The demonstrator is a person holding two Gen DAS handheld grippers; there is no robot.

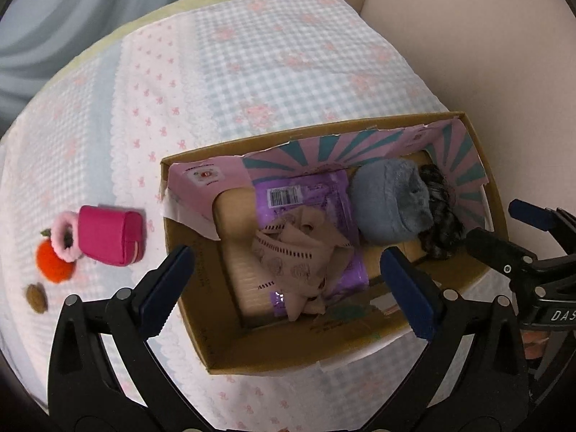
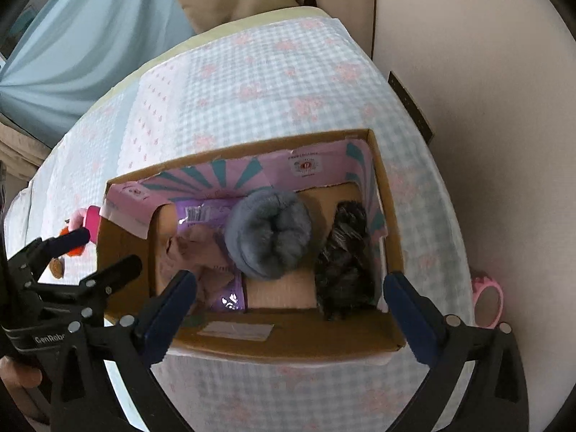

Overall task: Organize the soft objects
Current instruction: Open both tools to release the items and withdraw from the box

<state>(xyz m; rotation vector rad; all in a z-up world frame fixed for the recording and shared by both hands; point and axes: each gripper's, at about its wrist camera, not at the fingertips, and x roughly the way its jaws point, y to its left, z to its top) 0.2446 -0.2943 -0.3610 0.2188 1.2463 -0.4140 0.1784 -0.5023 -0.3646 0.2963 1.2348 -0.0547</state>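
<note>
**Speaker 1:** Looking down from both wrist cameras, what has already been put away?

**Speaker 2:** An open cardboard box (image 1: 201, 252) sits on a bed covered with a pale blue and pink checked bedspread (image 1: 252, 54). Inside lie 4 things: a rolled grey-blue fleece (image 1: 390, 203) toward the far wall, a dark curly hairpiece (image 2: 345, 262) just beside it, a beige patterned cloth (image 1: 298, 262) crumpled on top of a purple packet (image 1: 306, 194). Those look sorted.

**Speaker 1:** And what remains outside?

**Speaker 2:** 4 small items lie together on the bedspread, left of the box: a bright pink pouch (image 1: 111, 235), a pink fluffy scrunchie (image 1: 64, 232) touching it, an orange pom-pom (image 1: 54, 262), and a small brown disc (image 1: 36, 297). I would judge roughly half the job is left.

**Speaker 1:** What are the hands holding?

**Speaker 2:** Nothing. The left gripper (image 1: 288, 288) hangs over the box, jaws spread wide and empty. The right gripper (image 2: 289, 302) also hangs above the box, jaws wide apart, nothing between them.
</note>
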